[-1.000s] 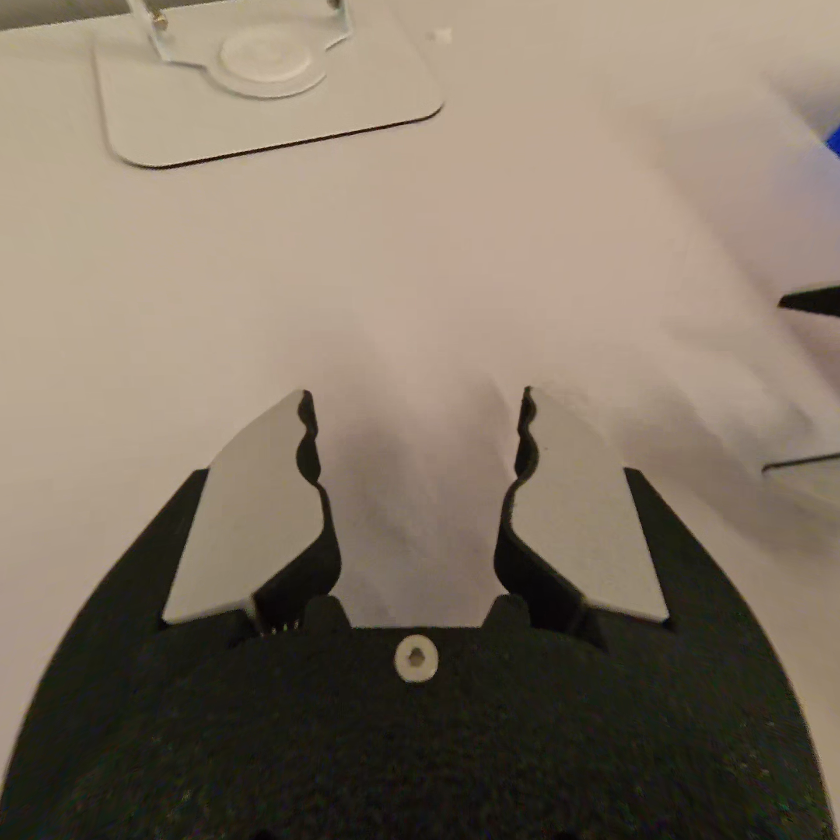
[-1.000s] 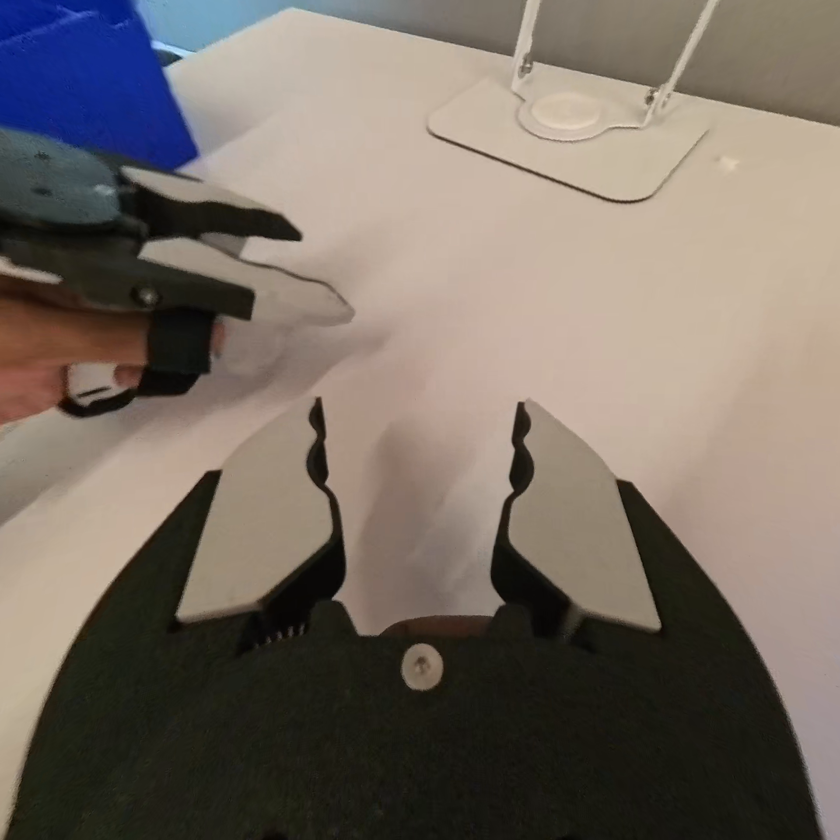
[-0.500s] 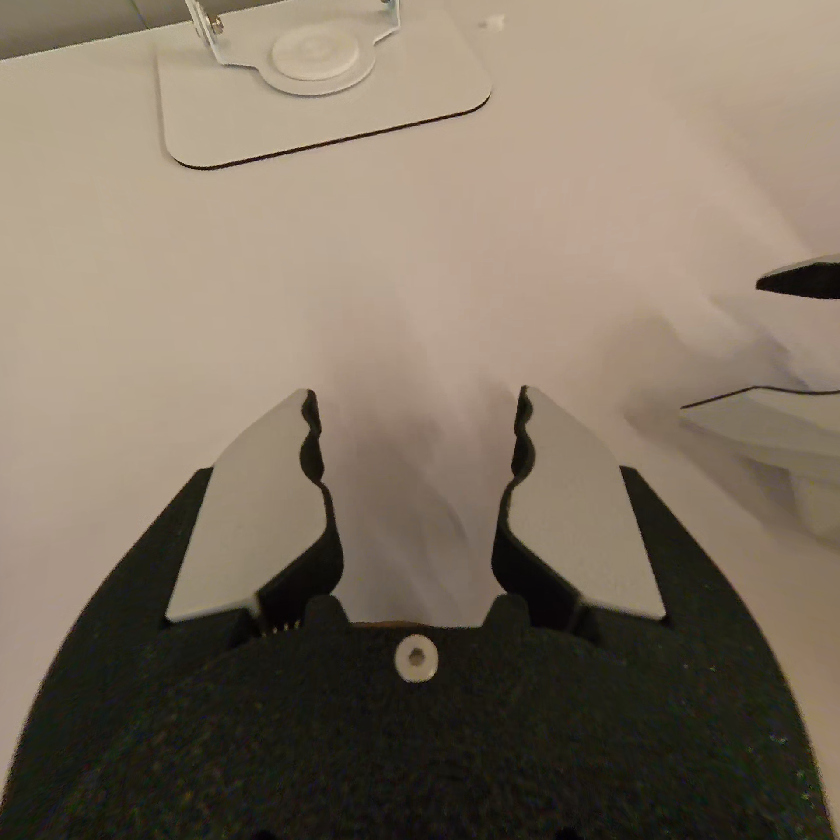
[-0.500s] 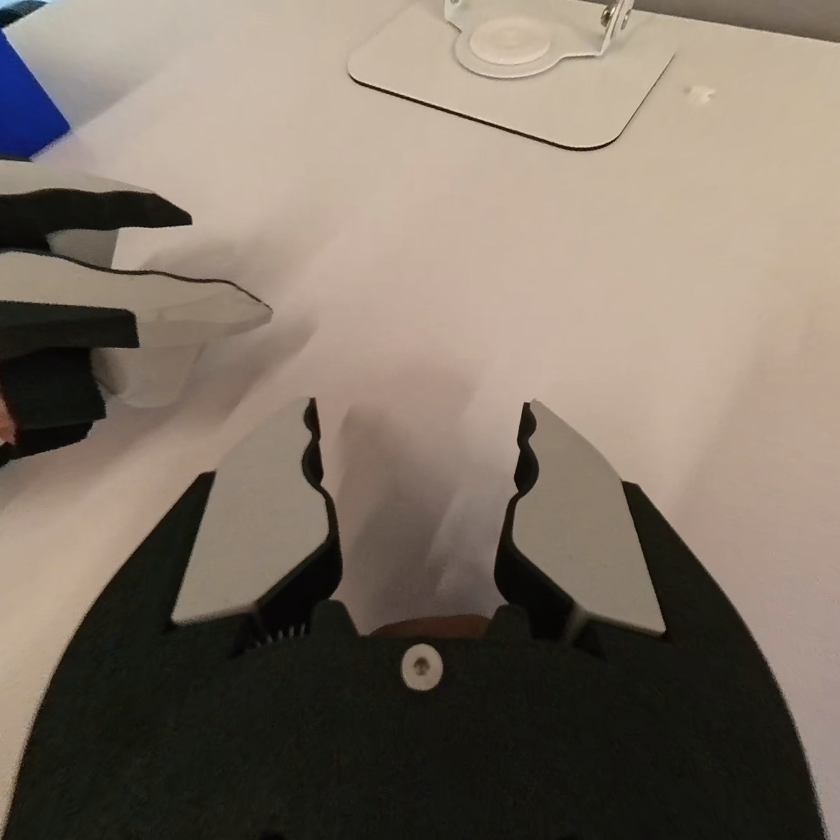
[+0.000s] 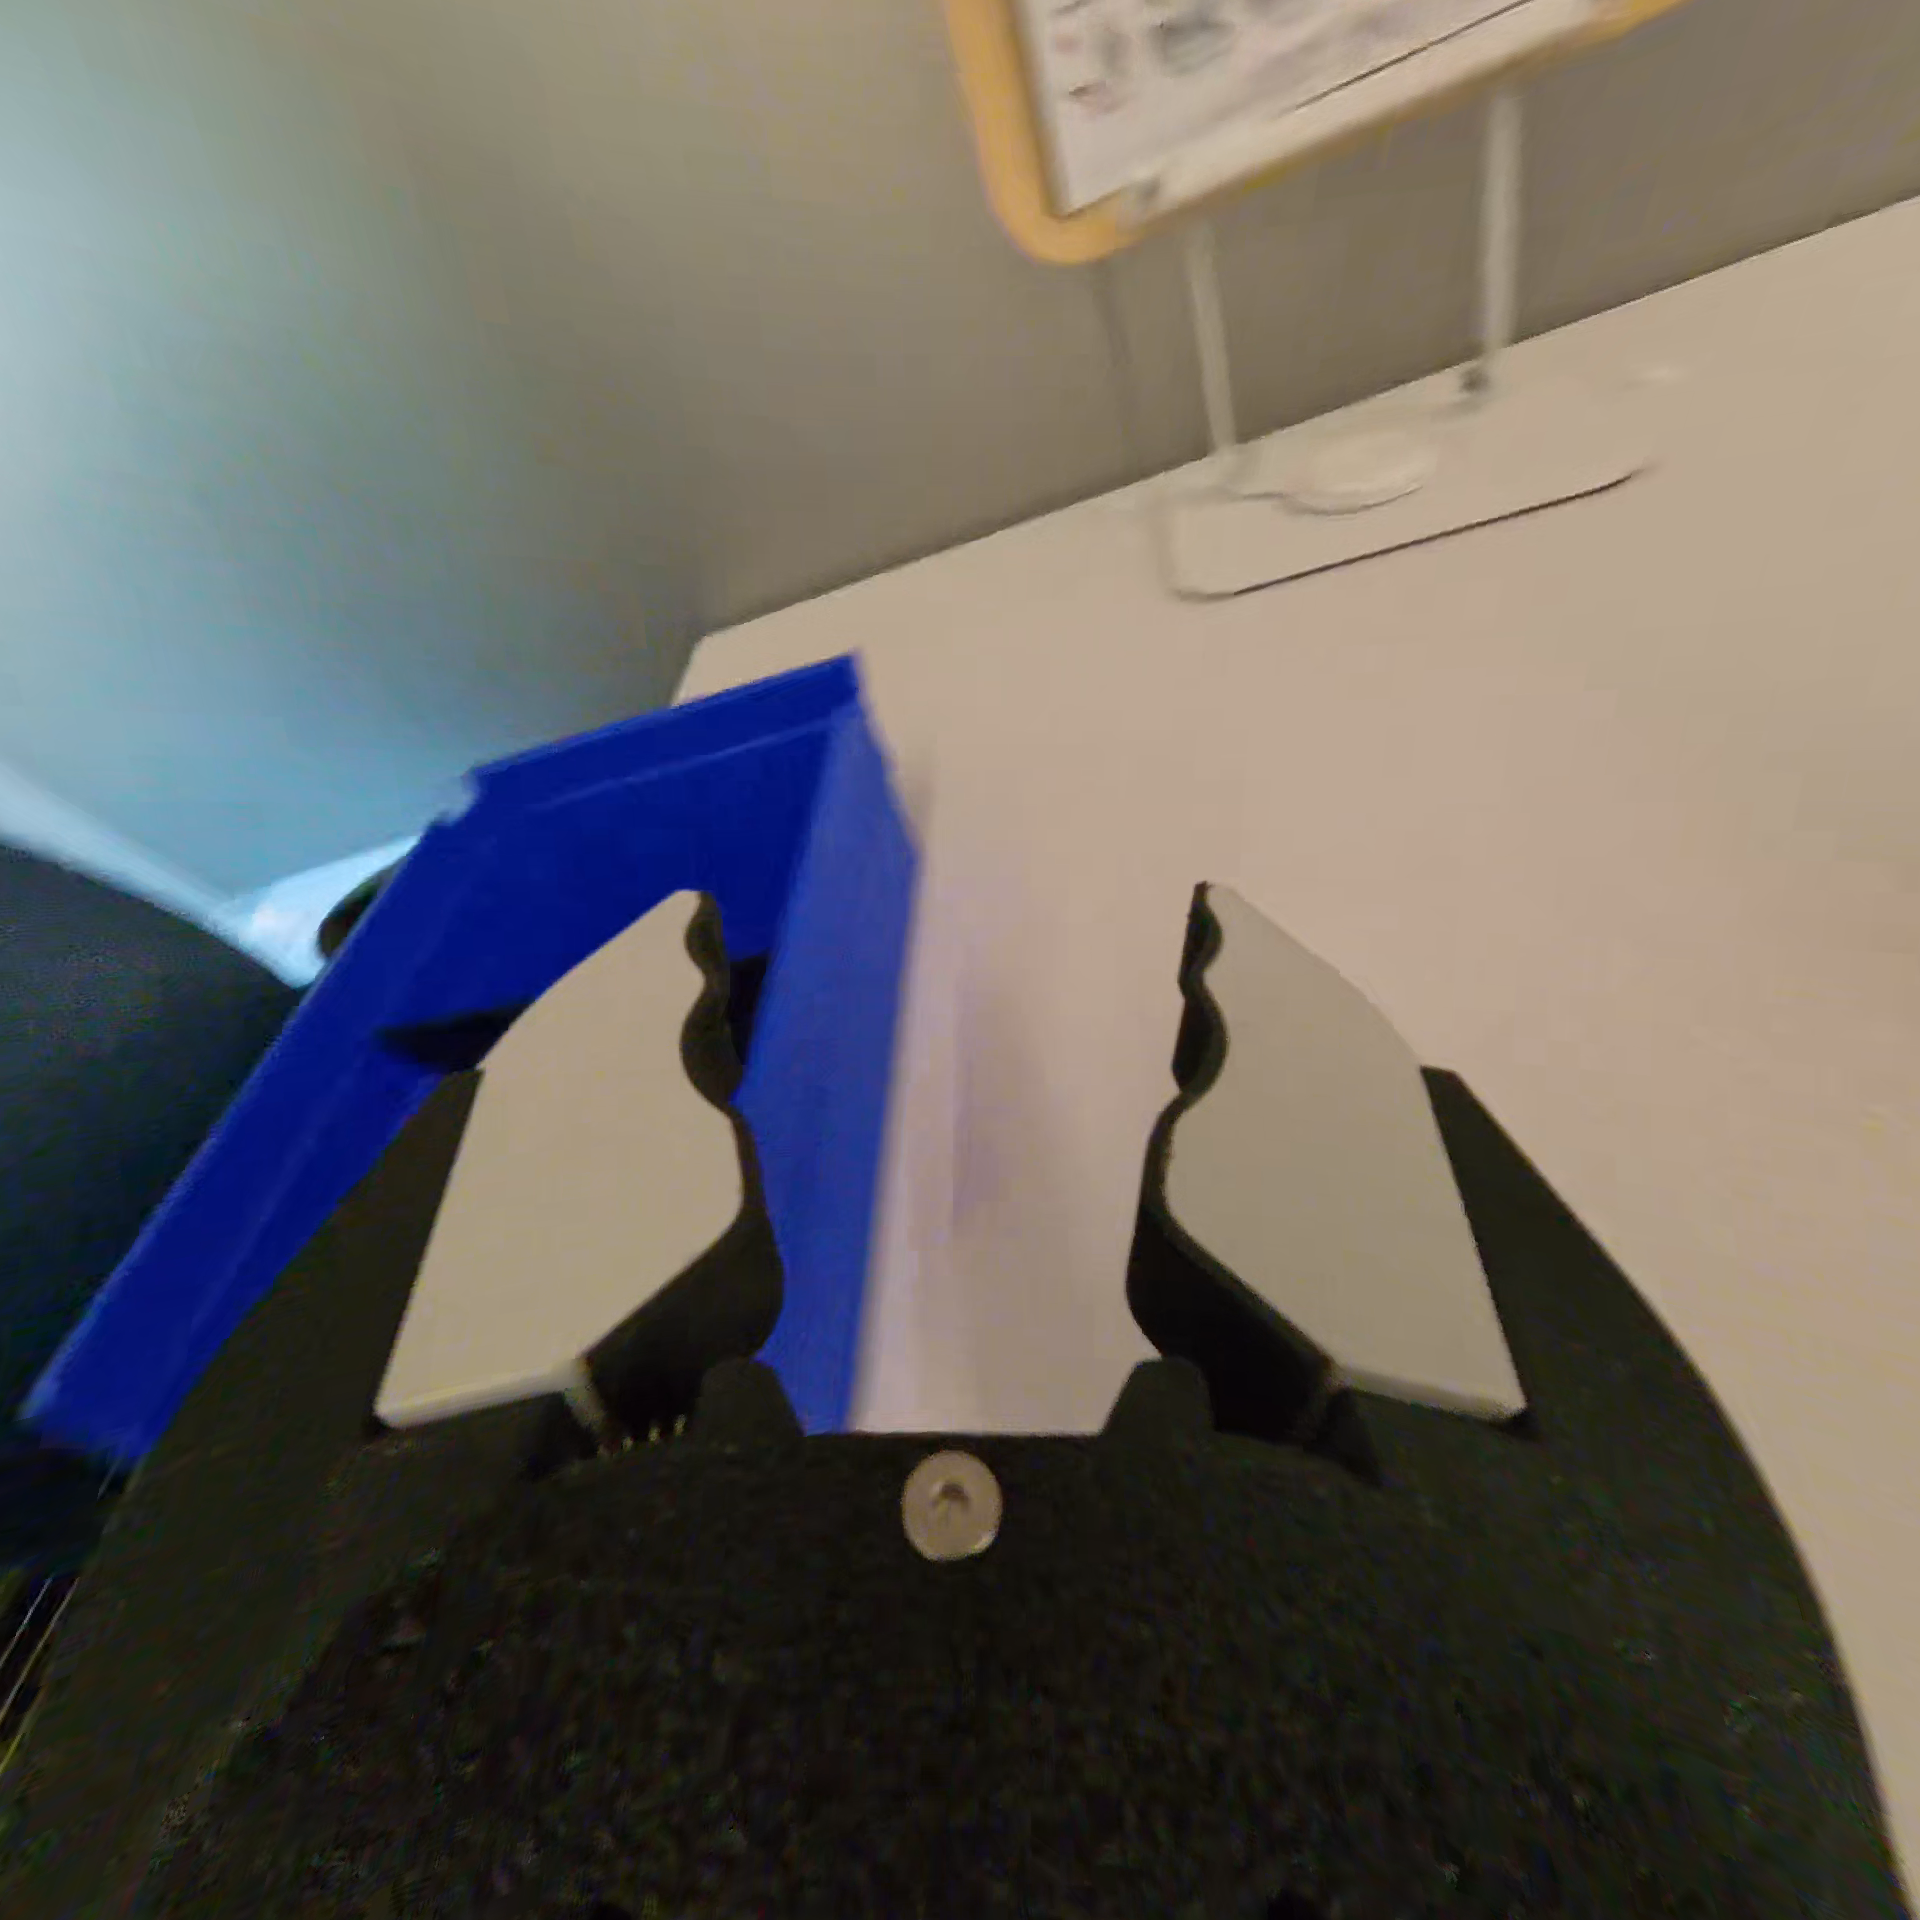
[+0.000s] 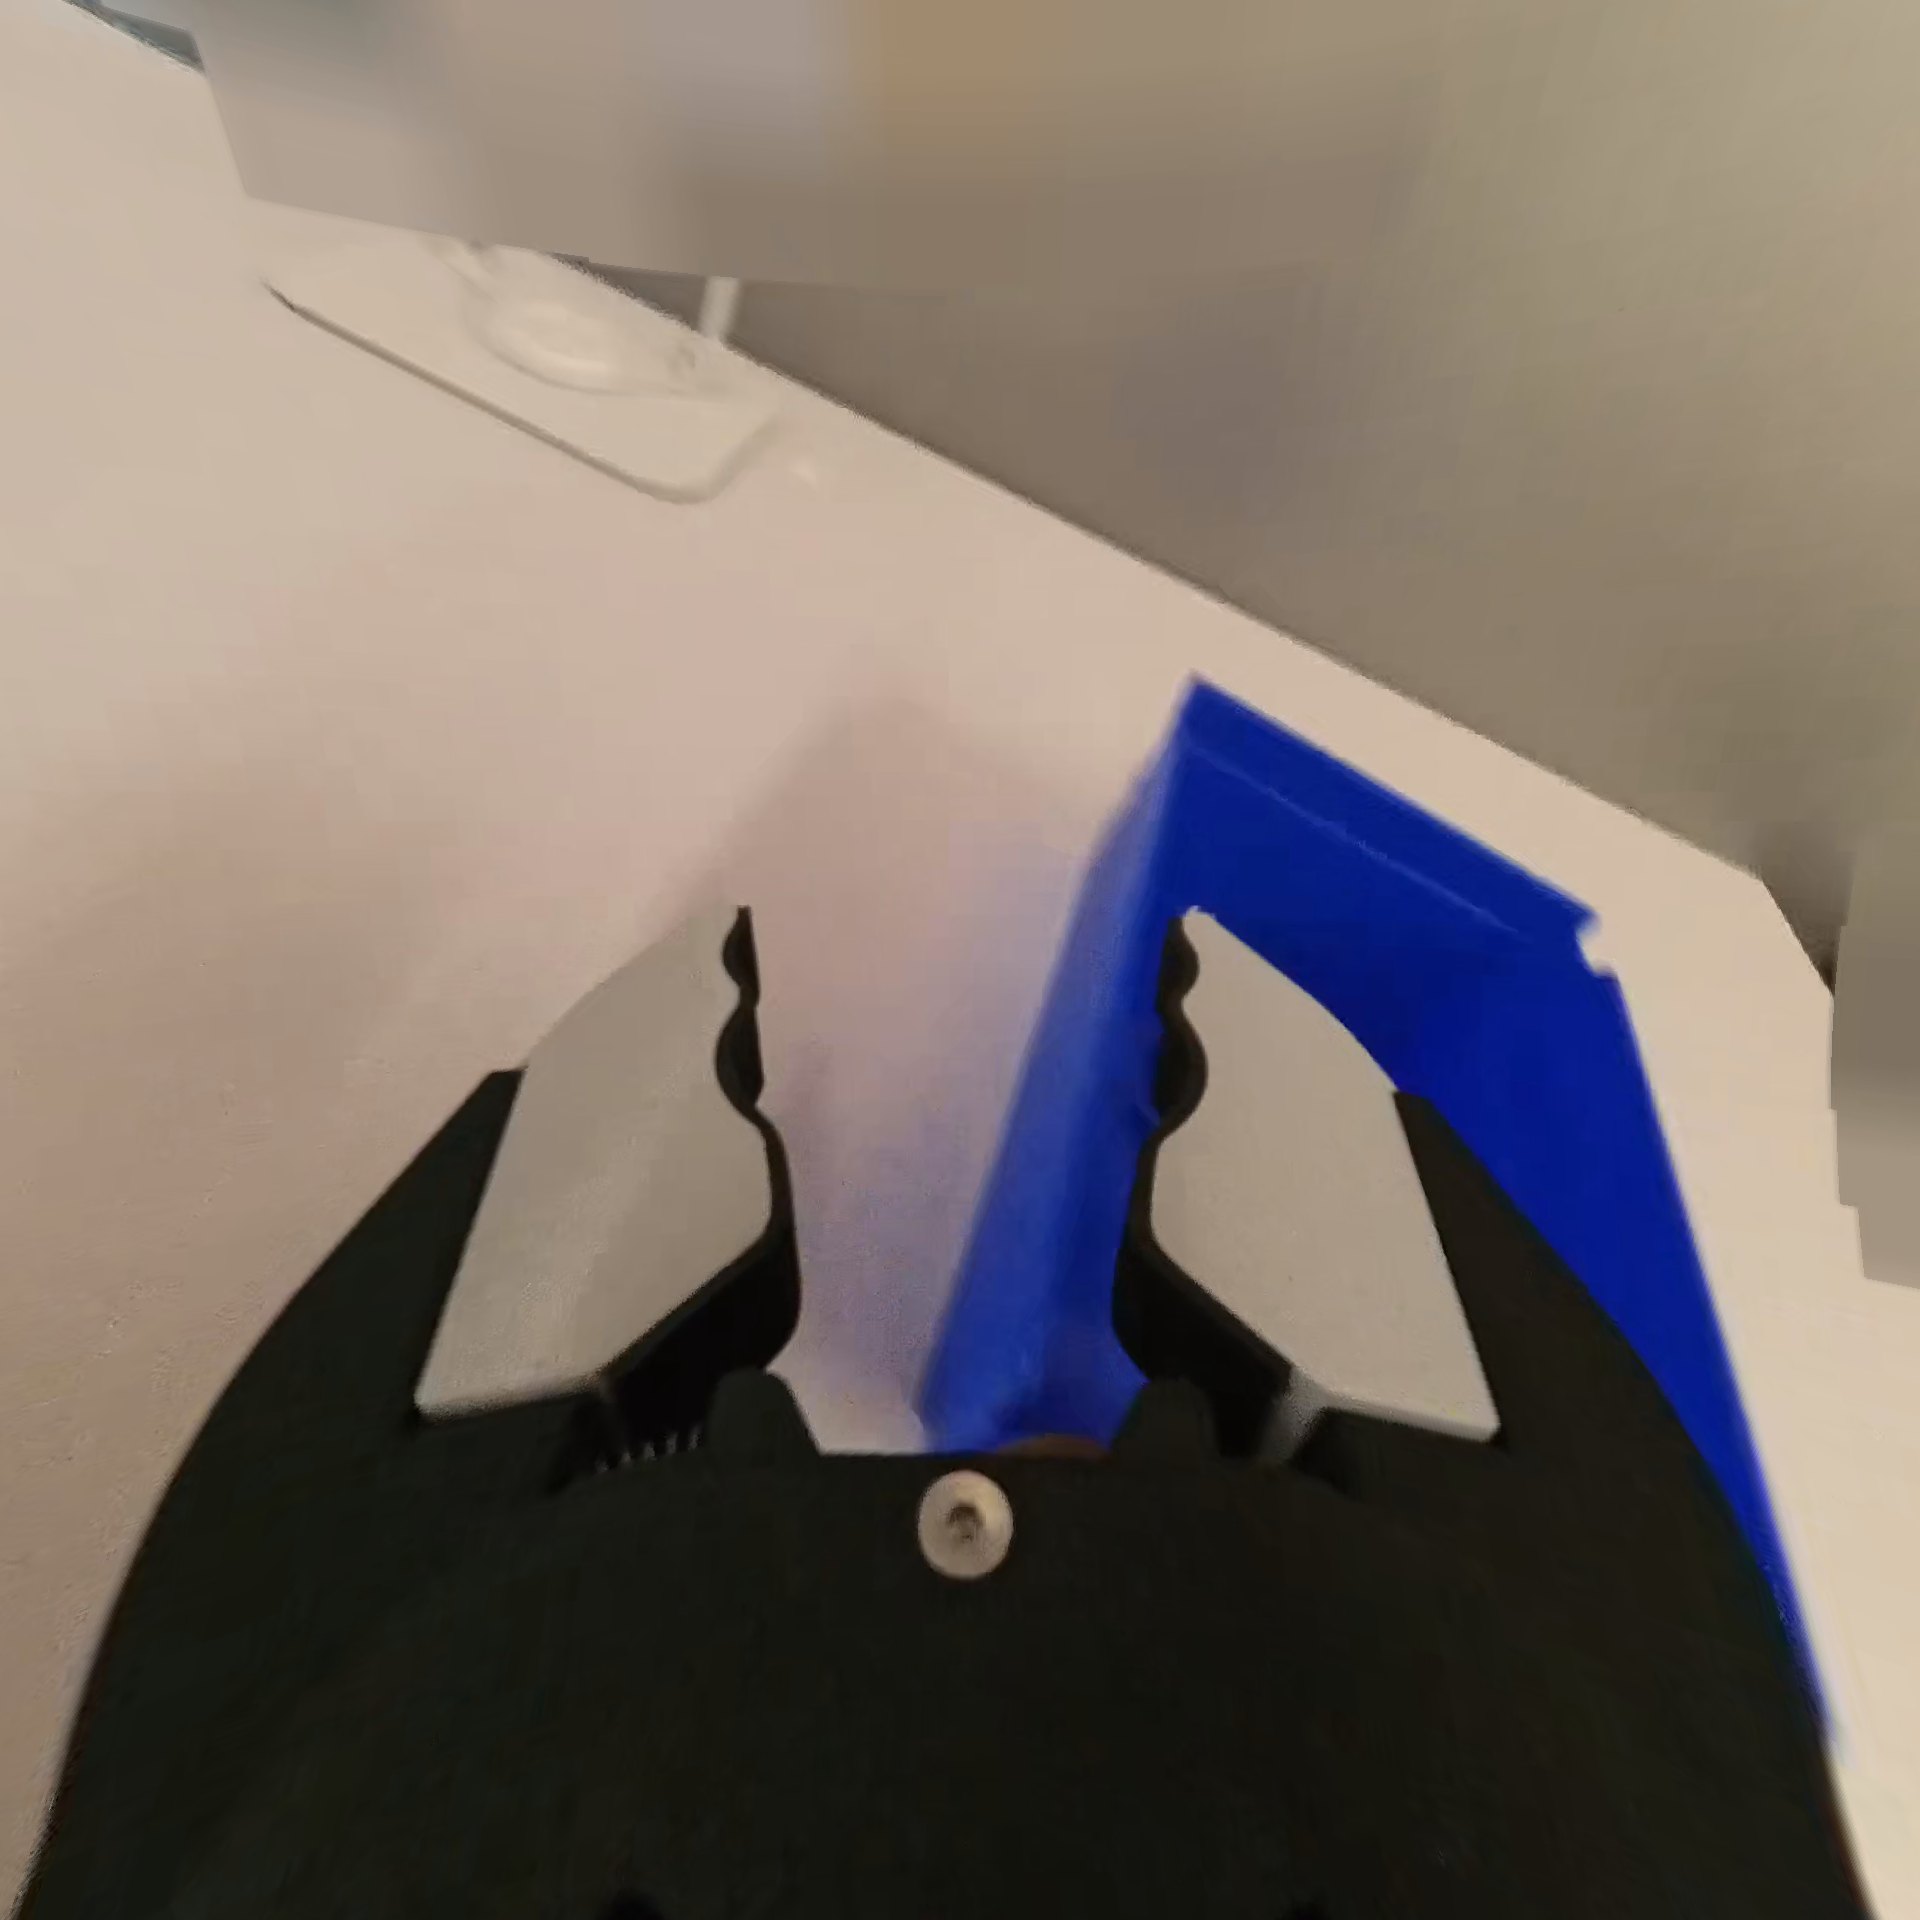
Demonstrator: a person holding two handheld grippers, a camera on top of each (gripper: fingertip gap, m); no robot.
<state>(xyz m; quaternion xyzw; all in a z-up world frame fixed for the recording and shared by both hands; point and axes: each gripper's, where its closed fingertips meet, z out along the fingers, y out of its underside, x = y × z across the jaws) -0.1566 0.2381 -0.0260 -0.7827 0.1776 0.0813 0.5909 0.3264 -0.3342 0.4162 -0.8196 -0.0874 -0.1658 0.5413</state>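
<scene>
Left wrist view. Left gripper (image 5: 948,899) stood released, with nothing clamped. The side wall of a blue bin (image 5: 831,1039) ran between its fingers, close beside the left finger (image 5: 582,1143). The right finger (image 5: 1320,1143) stood well apart from that wall, over the bare white table (image 5: 1351,727). The bin sat at the table's left edge. A white stand (image 5: 1403,509) carrying a wood-framed board (image 5: 1247,104) stood far off to the right, by the grey wall. The picture was blurred.

Right wrist view. Right gripper (image 6: 962,920) was likewise released and held nothing. A blue bin (image 6: 1070,1143) stood near the table's right corner, its wall between the fingers and hard against the right finger (image 6: 1278,1143). Whether that pad pressed on it could not be told. The left finger (image 6: 603,1143) was clear of the wall, over the table (image 6: 416,727). The stand's base (image 6: 540,374) lay far to the left. Whether both views showed one bin could not be told.

Change from the earlier frames. Both cameras had looked down on bare table with the stand straight ahead, and each view had shown the other gripper at its edge. Each view had since swung outward onto a bin, and the other gripper had left sight. The jaw openings looked much the same.
</scene>
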